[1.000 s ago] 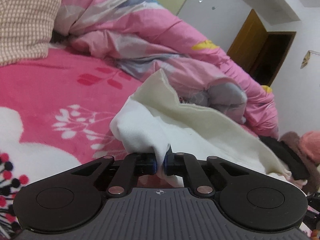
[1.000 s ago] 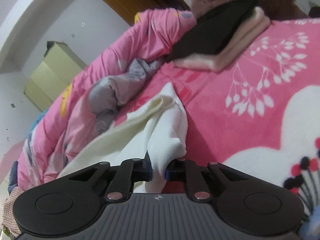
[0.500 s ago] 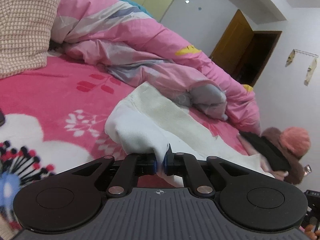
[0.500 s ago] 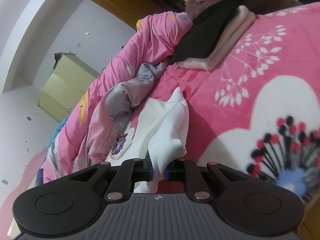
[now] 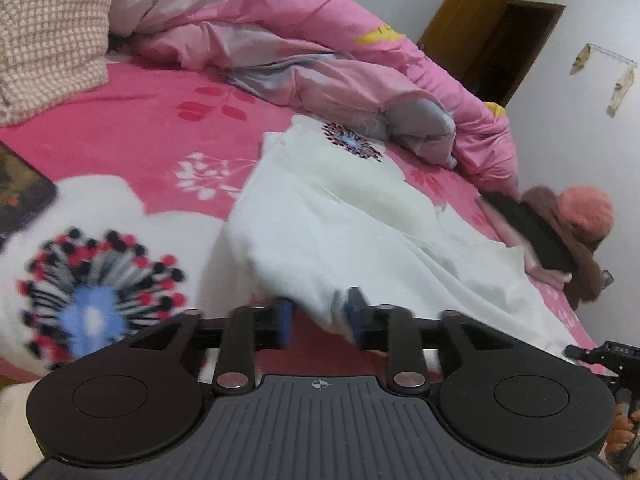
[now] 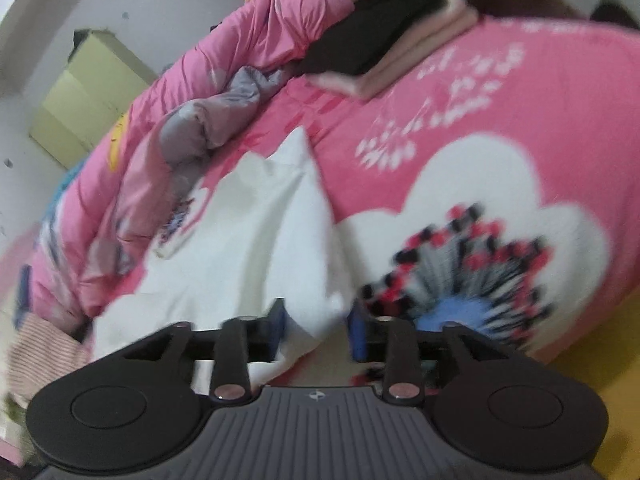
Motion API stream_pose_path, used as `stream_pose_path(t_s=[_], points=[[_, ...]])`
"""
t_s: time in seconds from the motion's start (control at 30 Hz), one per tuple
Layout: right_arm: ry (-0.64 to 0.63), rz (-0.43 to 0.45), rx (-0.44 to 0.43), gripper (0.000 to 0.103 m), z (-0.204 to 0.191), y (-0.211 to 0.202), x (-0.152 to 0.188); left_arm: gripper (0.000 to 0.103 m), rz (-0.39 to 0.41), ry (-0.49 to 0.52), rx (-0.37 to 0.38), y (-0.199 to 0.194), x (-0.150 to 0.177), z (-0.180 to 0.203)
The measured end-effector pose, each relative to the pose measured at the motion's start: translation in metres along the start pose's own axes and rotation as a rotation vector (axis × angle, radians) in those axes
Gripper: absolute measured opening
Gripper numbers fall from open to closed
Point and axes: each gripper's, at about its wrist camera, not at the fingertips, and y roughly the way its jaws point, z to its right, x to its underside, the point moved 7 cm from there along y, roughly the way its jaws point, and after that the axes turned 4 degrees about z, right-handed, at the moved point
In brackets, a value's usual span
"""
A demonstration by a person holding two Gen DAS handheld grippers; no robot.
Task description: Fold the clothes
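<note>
Both my claws have just opened: my left claw and my right claw no longer pinch the soft white cloth garment. It now lies spread in the middle of the picture on the fuzzy pink flowered blanket. I think it is ready for folding.

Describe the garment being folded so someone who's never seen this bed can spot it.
Start at the pink flower-printed bed blanket. The white fabric garment lies on it, beside the rumpled pink and grey quilt and short of the folded black and pale pink clothes stack. It is the only plain white piece, with a small dark flower print near its far end.
</note>
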Motion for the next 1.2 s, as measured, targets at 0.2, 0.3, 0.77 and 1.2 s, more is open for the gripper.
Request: stream_pose_path(t_s=[0.2, 0.3, 0.77, 1.2], points=[[-0.069, 0.092, 0.073, 0.046, 0.007, -0.025, -0.026, 0.047, 0.096, 0.065, -0.03, -0.024, -0.028, -0.011], [-0.15, 0.129, 0.044, 0.046, -0.019, -0.015, -0.043, 0.053, 0.138, 0.094, -0.032, -0.012, -0.047, -0.008], [-0.759, 0.061, -0.111, 0.055, -0.168, 0.078, -0.038, 0.071, 0.05, 0.188, 0.036, 0.115, -0.082, 0.001], [-1.171, -0.187, -0.376, 0.051, -0.265, 0.154, 0.057, 0.055, 0.082, 0.109, 0.09, 0.136, -0.078, -0.026]])
